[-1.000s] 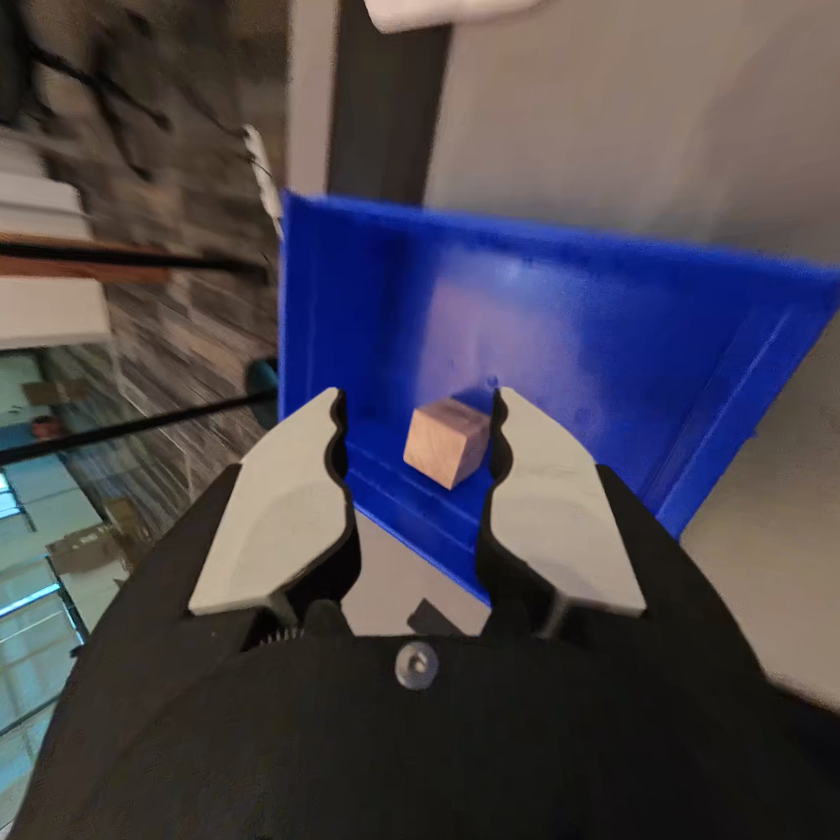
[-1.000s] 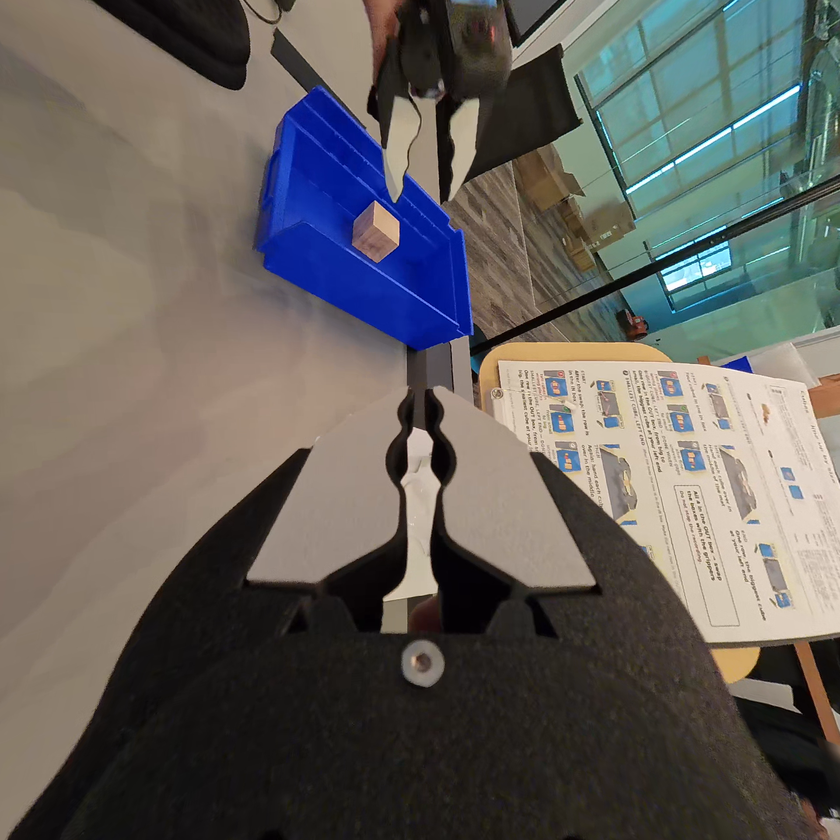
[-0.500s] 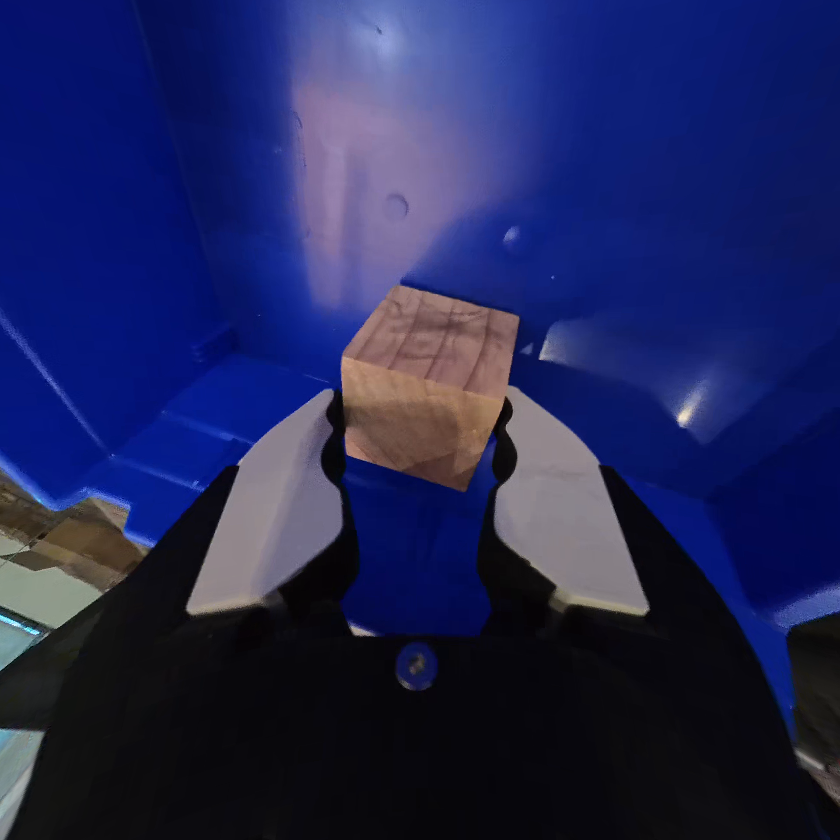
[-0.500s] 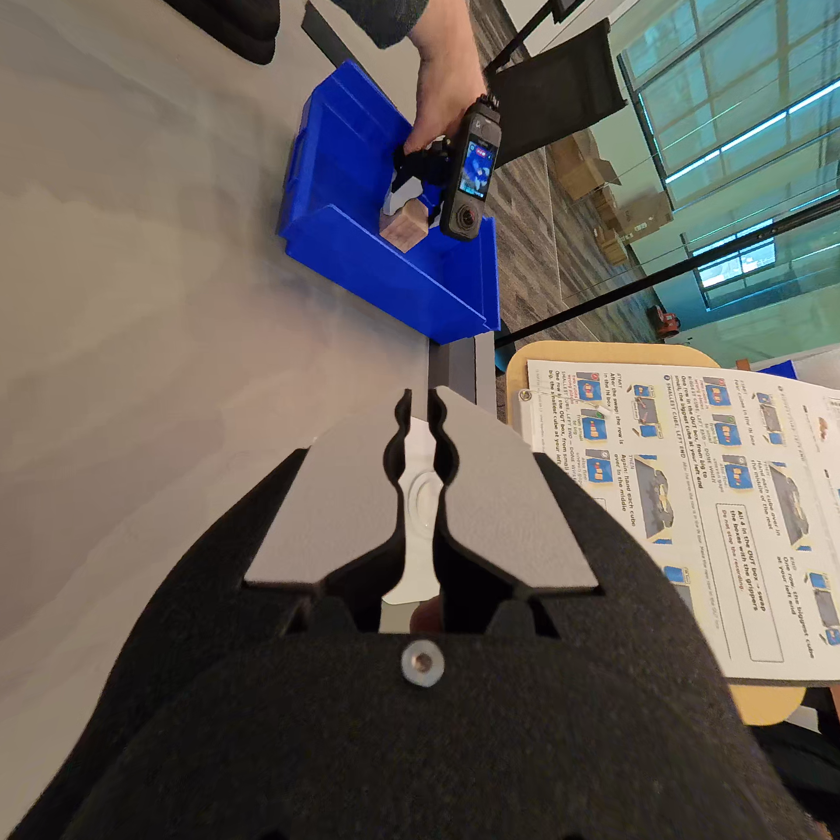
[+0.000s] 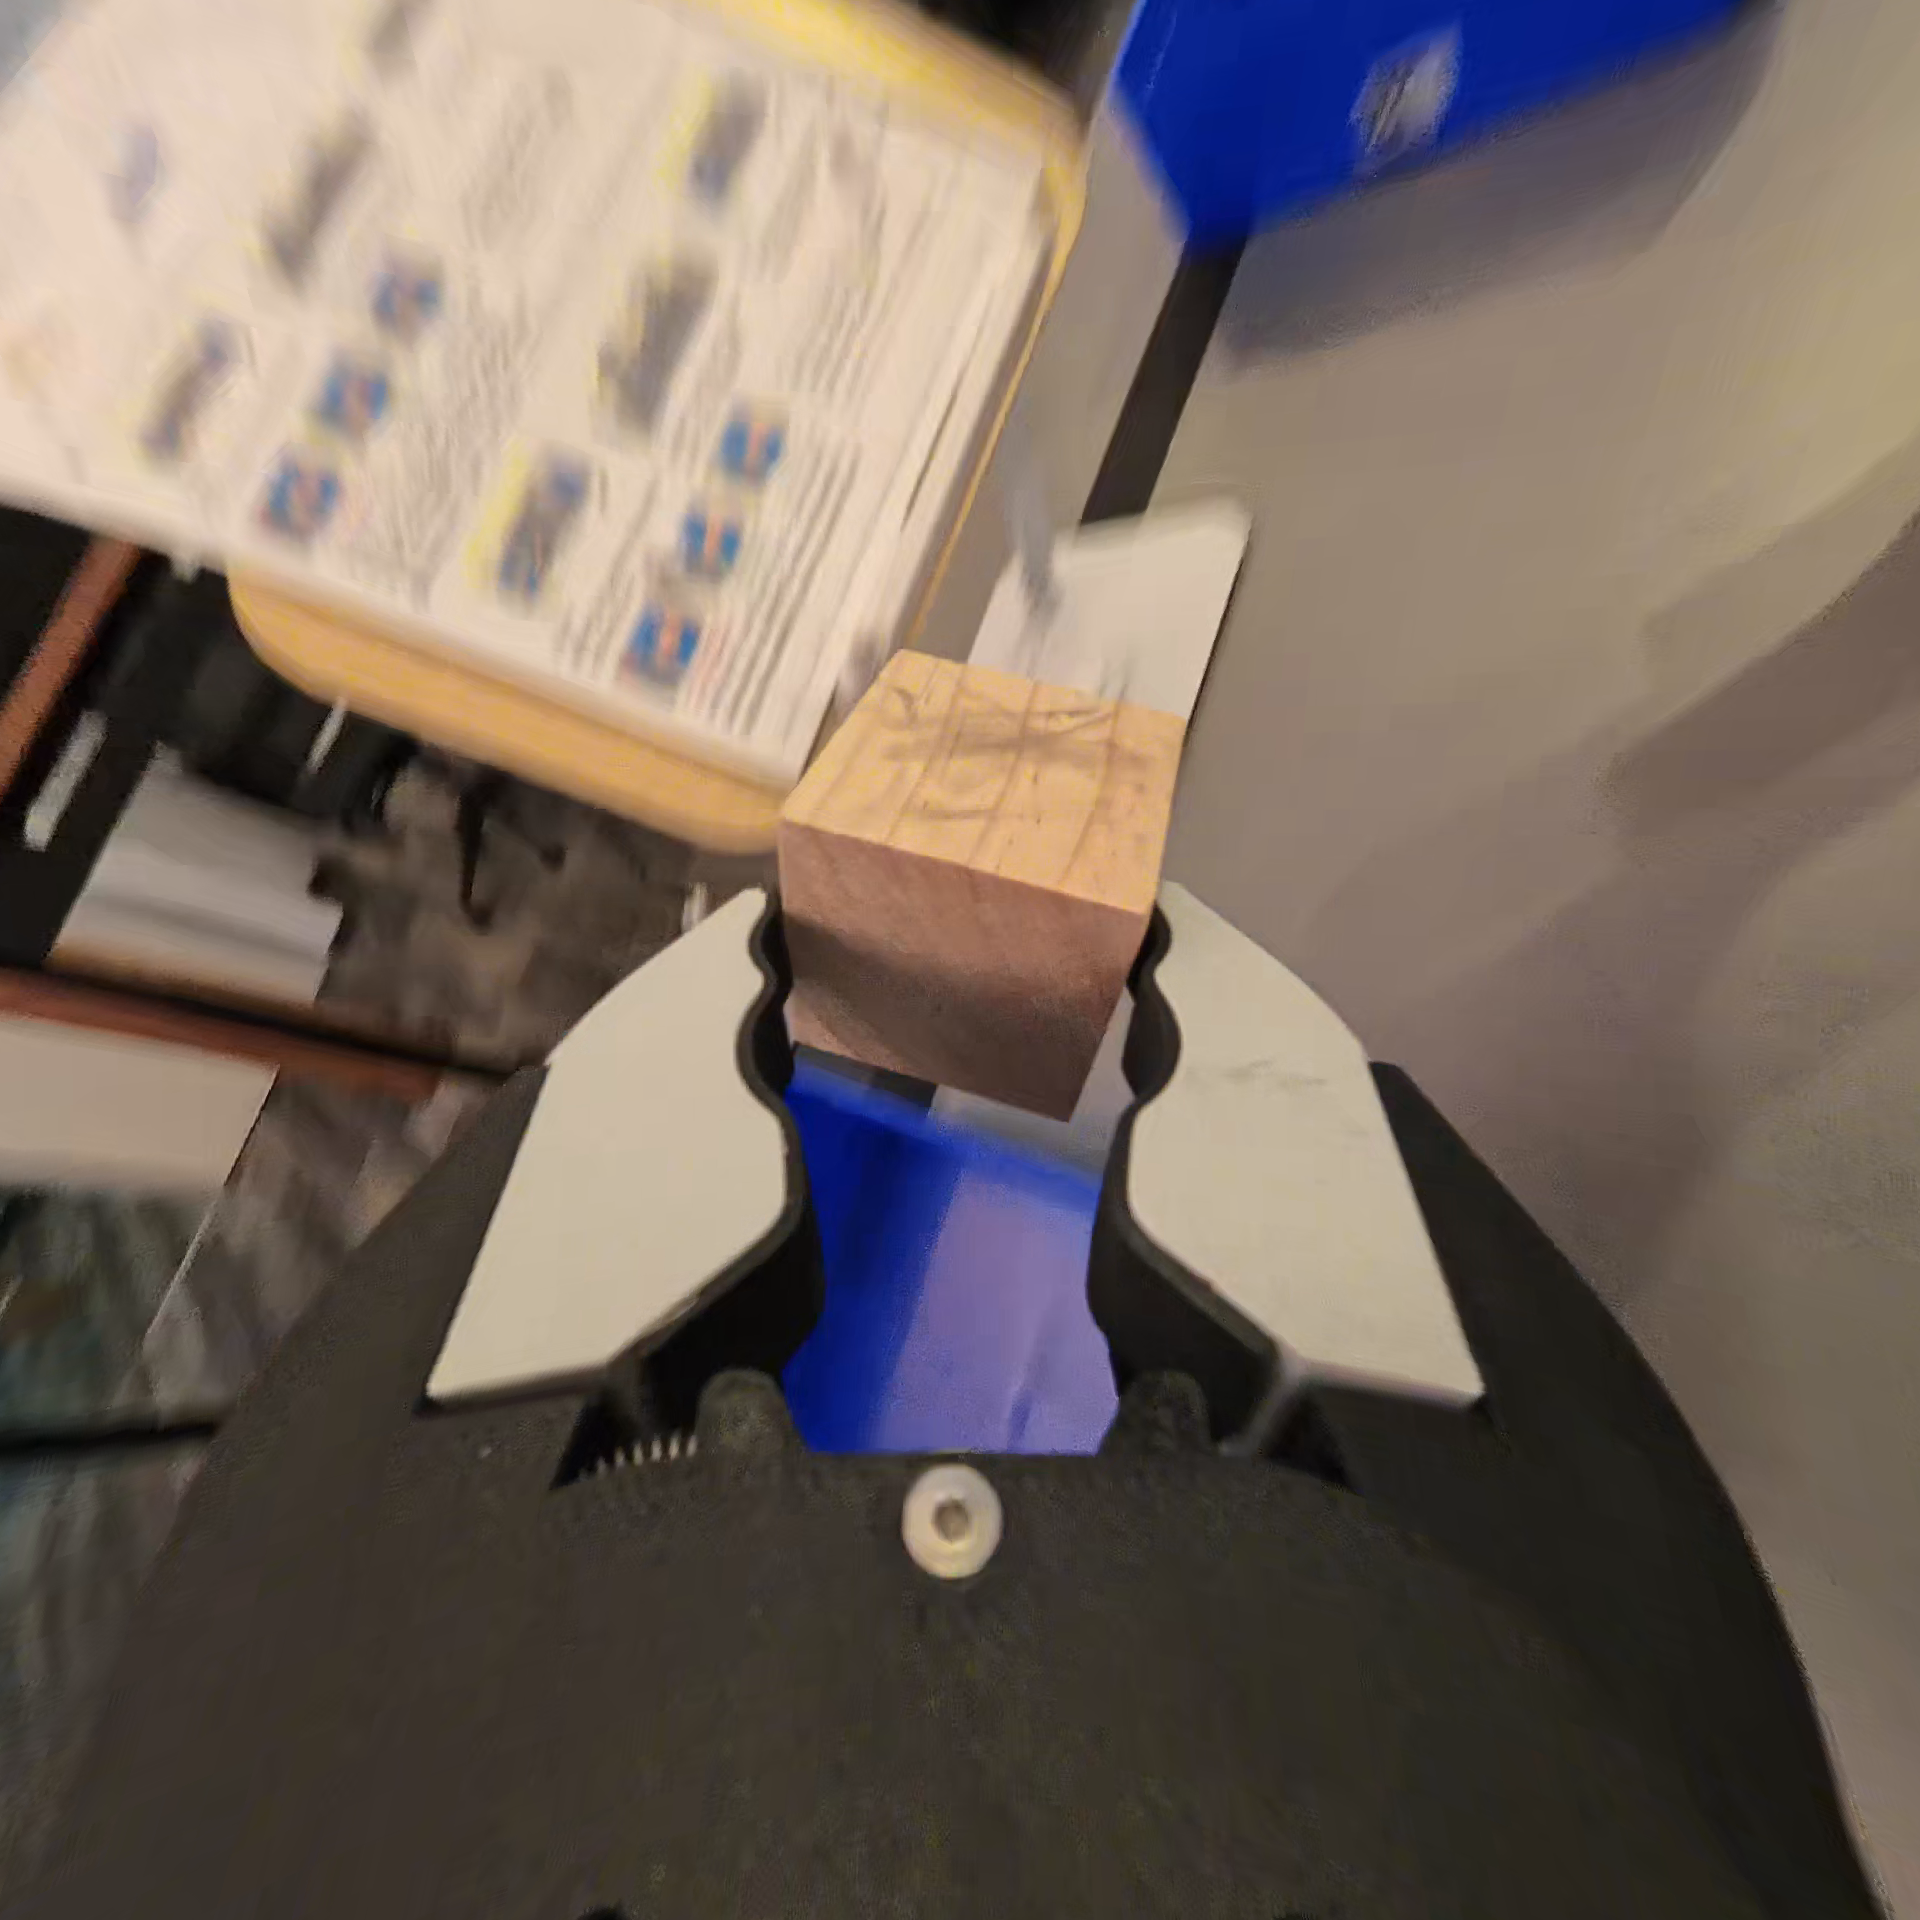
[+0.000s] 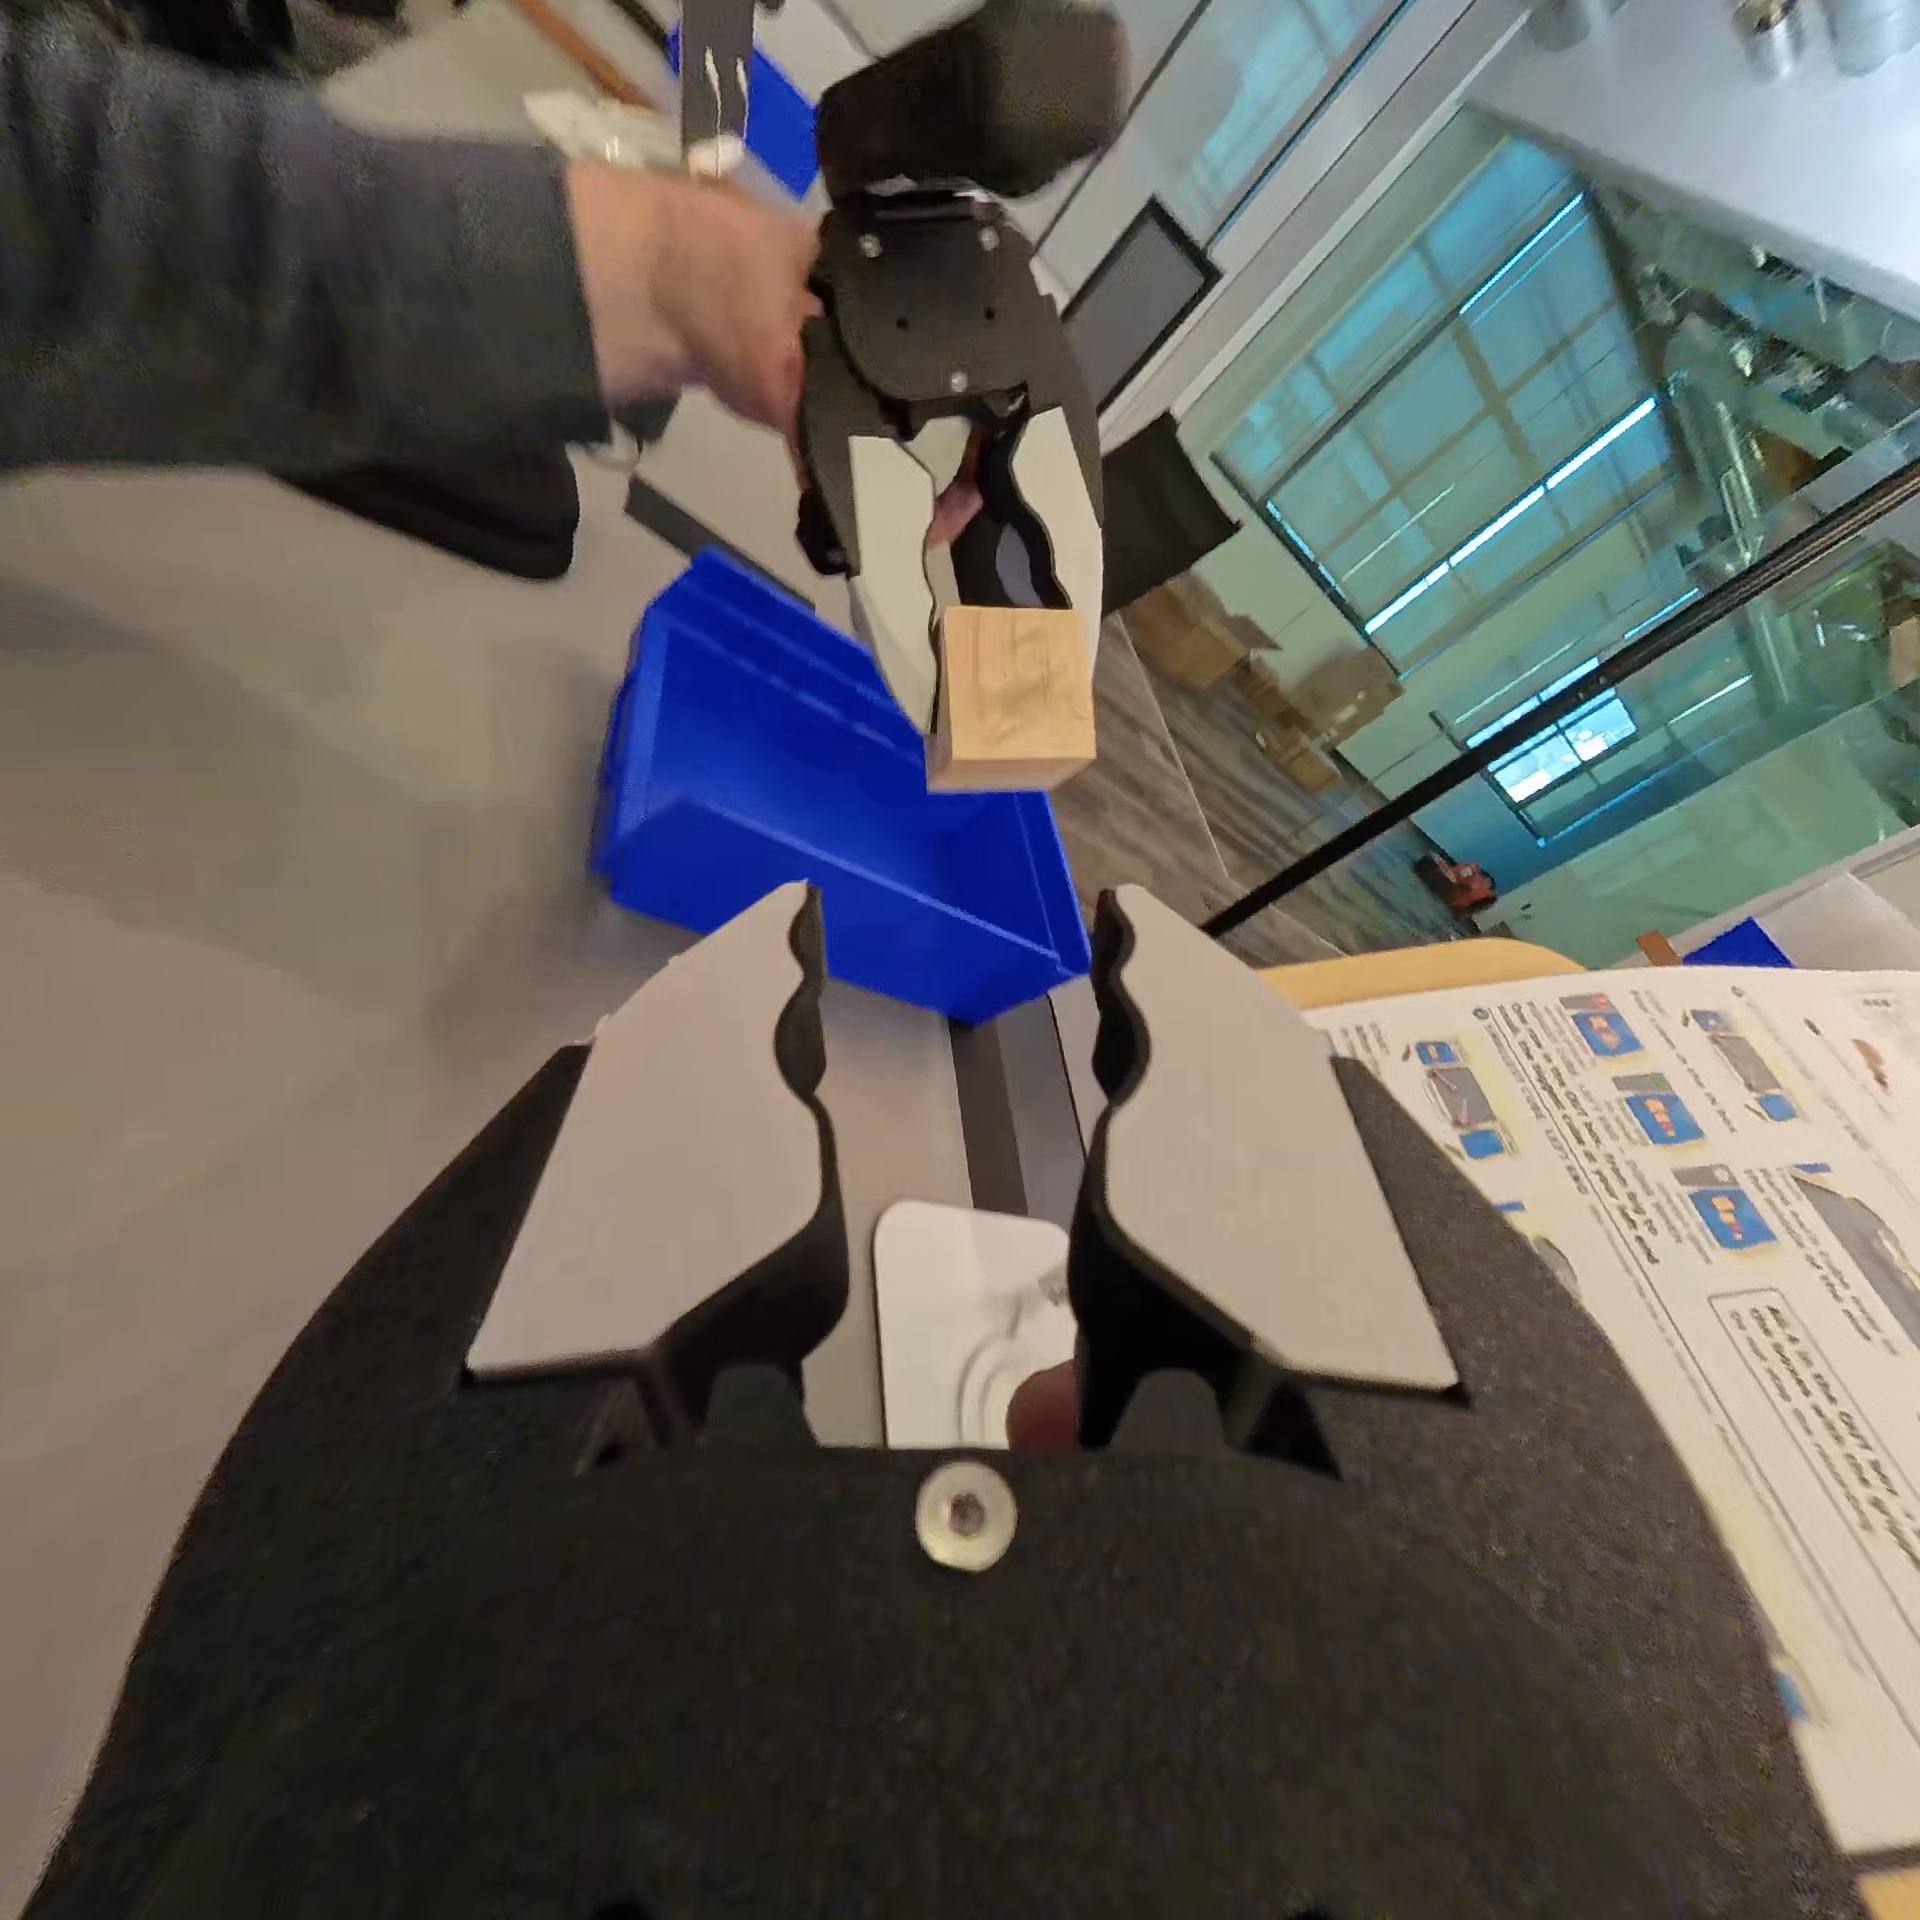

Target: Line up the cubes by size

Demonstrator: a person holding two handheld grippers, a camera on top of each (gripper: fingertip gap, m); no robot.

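Note:
My left gripper (image 5: 961, 935) is shut on a wooden cube (image 5: 977, 883); both pads press its sides and it hangs in the air. The right wrist view shows that gripper (image 6: 1003, 675), held by a hand (image 6: 696, 301), carrying the cube (image 6: 1013, 696) above a blue bin (image 6: 790, 821). Part of the bin shows below the cube in the left wrist view (image 5: 935, 1278). My right gripper (image 6: 956, 925) is open with nothing between its fingers, low over the grey table (image 6: 260, 883), pointing at the bin.
A printed instruction sheet (image 6: 1662, 1195) on a tan board (image 5: 499, 707) lies at the table's right edge. A second blue bin (image 5: 1382, 114) shows far off in the left wrist view. A white plate (image 6: 966, 1330) sits on the dark strip under my right gripper. My hands' fingertips stand some 15 cm from each other.
My left gripper went into the bin, closed on the cube and lifted it out into the air. My right gripper went from shut to open.

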